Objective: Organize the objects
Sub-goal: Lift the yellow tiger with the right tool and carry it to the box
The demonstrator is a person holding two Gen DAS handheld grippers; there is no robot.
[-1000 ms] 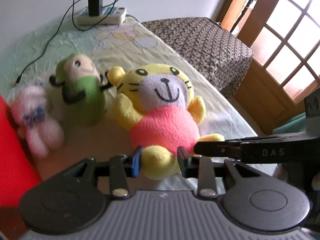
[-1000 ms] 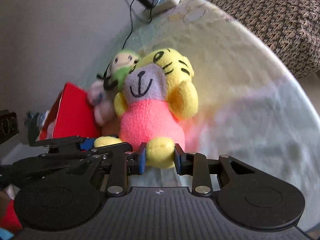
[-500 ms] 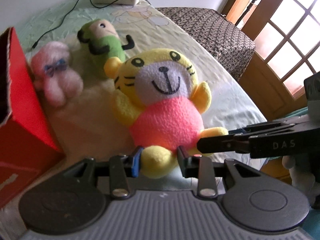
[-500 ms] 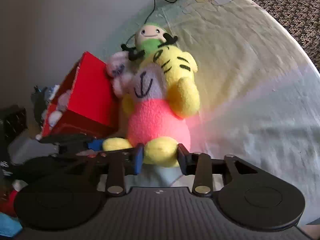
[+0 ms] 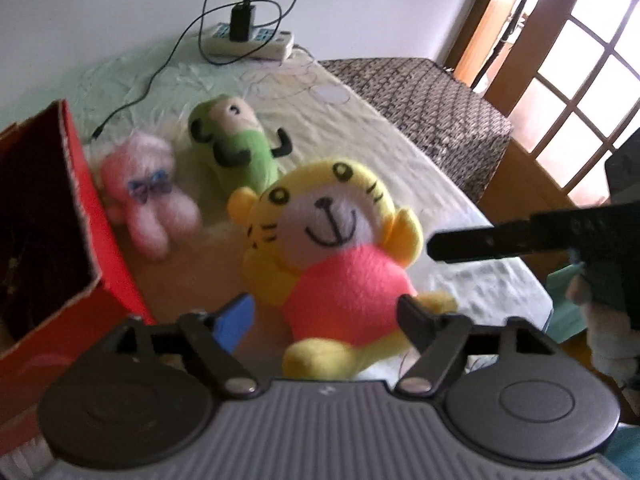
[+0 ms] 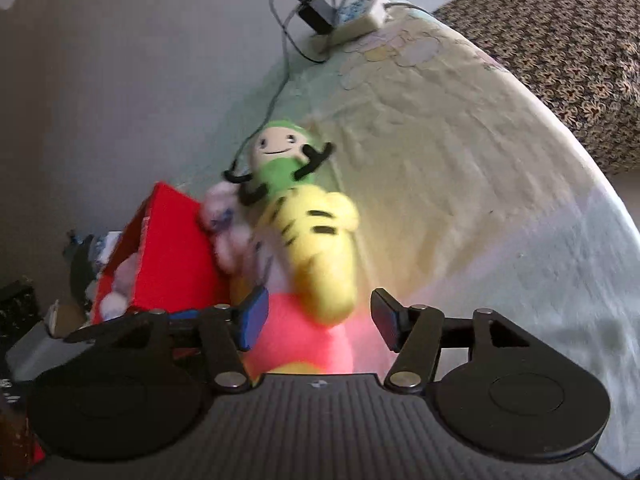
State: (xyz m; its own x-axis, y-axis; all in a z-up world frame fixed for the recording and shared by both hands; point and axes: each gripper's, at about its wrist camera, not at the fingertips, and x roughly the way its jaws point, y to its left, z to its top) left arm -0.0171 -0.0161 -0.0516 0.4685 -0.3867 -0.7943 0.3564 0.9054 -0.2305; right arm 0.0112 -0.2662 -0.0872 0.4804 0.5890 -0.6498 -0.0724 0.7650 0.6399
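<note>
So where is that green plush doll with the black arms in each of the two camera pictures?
Left wrist view: the green plush doll lies upper left of centre, behind the yellow tiger plush.
Right wrist view: the doll is at centre, just above the tiger.
Shared landmark: the white power strip by the wall.

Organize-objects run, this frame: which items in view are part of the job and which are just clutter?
Job:
- yellow tiger plush in a pink shirt, between both opening grippers' jaws, left gripper, right gripper
- green plush doll with black arms
- fluffy pink plush bear
- red cardboard box, likely the bin

Lying about:
- white power strip with black charger and cable
- brown patterned cover
</note>
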